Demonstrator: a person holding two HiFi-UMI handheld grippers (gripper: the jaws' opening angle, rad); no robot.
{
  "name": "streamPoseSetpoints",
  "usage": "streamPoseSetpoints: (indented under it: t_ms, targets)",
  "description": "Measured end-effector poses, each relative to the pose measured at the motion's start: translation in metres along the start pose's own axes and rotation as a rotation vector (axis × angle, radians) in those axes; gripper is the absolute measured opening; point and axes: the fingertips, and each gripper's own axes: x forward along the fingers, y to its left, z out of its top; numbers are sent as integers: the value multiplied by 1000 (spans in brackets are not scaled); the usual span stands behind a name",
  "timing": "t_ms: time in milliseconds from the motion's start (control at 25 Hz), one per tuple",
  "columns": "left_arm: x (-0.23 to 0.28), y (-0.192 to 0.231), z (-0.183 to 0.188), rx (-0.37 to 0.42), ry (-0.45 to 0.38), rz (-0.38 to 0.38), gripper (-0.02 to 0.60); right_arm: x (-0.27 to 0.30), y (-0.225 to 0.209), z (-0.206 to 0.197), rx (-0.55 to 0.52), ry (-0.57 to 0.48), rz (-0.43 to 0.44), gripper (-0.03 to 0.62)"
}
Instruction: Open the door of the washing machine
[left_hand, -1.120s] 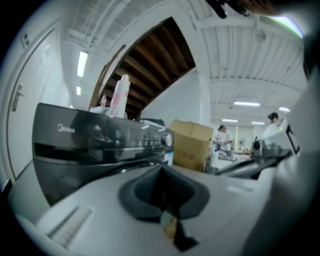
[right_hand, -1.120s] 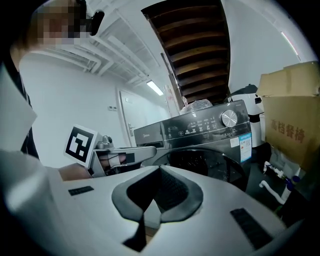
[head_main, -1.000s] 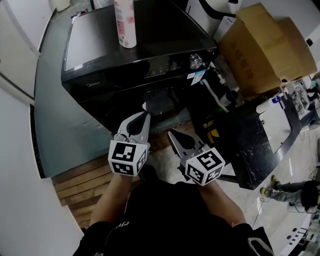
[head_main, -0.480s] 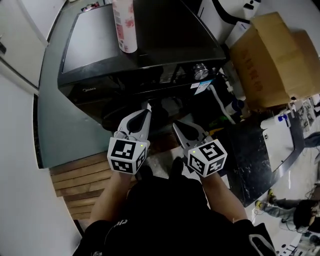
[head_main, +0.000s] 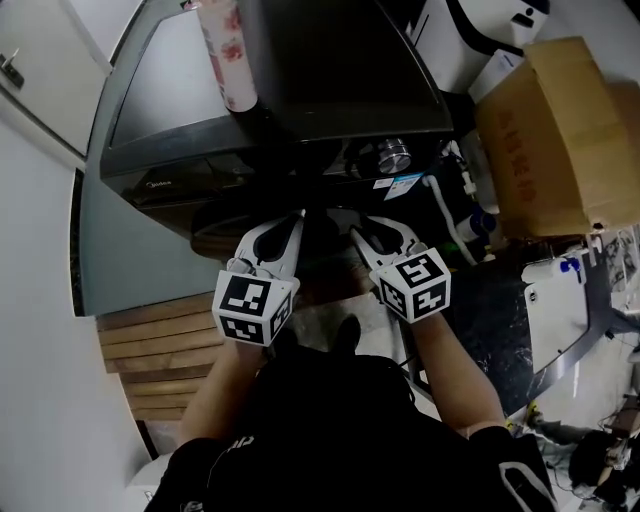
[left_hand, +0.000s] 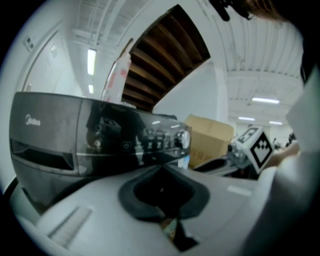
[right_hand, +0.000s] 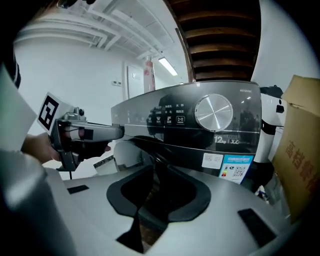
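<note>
From the head view, wooden slats (head_main: 150, 345) lie at the far left on the floor, beside the black washing machine (head_main: 330, 70). A pink-and-white bottle (head_main: 225, 55) stands on the machine's top, near the front edge and left of its middle. Only this view shows where it stands; each gripper view shows just a thin strip of it above the panel.

The door (head_main: 222, 225) is the dark round bulge on the front face under the control panel, and it looks closed. Both grippers point at it from close by; no view shows whether they touch it.

The left gripper (left_hand: 162, 167) has its jaws pressed together with nothing in them. Its own view alone shows the drawer (left_hand: 42, 156) at the panel's left end.

The right gripper (right_hand: 156, 157) has just been opening, and its jaws stand partly apart. Nothing is clamped between them; the machine's dark front shows through the gap. Its view gives the silver knob (right_hand: 214, 112) and the stickers (right_hand: 234, 166) below it clearly.

A cardboard box (head_main: 560, 140) sits to the machine's right.
</note>
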Motion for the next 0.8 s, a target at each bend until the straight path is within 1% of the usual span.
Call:
streamPoseSetpoints:
  t_ms: [320,560,680,800]
  targets:
    - [14,0,0,-6,9,29,9,28,-33,-21,-93,132,29,135]
    - [17,3,-1,-11,14,51,9,41,-42,-27,-187,180,21,140]
    - [18,4,-1,-14,17,56,9,47,-43,-32,-216,212,35,140]
    - [20,4,-2,-17,20,59,9,54,-42,-41,-267,267,52,149]
